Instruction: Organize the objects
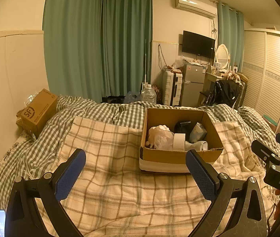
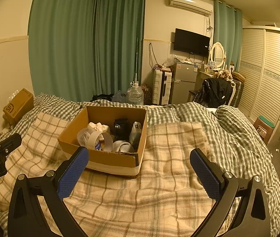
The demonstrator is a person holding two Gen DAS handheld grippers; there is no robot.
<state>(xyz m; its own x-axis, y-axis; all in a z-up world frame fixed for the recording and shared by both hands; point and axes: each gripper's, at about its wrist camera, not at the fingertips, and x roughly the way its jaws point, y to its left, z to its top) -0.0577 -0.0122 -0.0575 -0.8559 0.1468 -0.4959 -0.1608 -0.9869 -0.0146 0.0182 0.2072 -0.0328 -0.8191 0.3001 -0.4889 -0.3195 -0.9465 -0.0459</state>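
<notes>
An open cardboard box [image 1: 179, 155] sits on the plaid blanket on the bed; it also shows in the right wrist view [image 2: 108, 158]. Inside it lie a roll of tape [image 1: 179, 141] [image 2: 98, 141], a crumpled white plastic bag [image 1: 159, 136], a black object [image 1: 182, 126] [image 2: 121, 127], a small packet [image 1: 198, 132] and a white item [image 2: 122, 146]. My left gripper [image 1: 136, 174] is open and empty, hovering above the blanket just in front of the box. My right gripper [image 2: 140, 174] is open and empty, to the right of the box.
A second cardboard box [image 1: 38, 111] with an SF logo stands at the bed's far left by the wall. A phone [image 1: 0, 222] lies at the lower left. Beyond the bed are a water jug [image 1: 148, 94], suitcase, fridge [image 1: 192, 84] and chair with clothes.
</notes>
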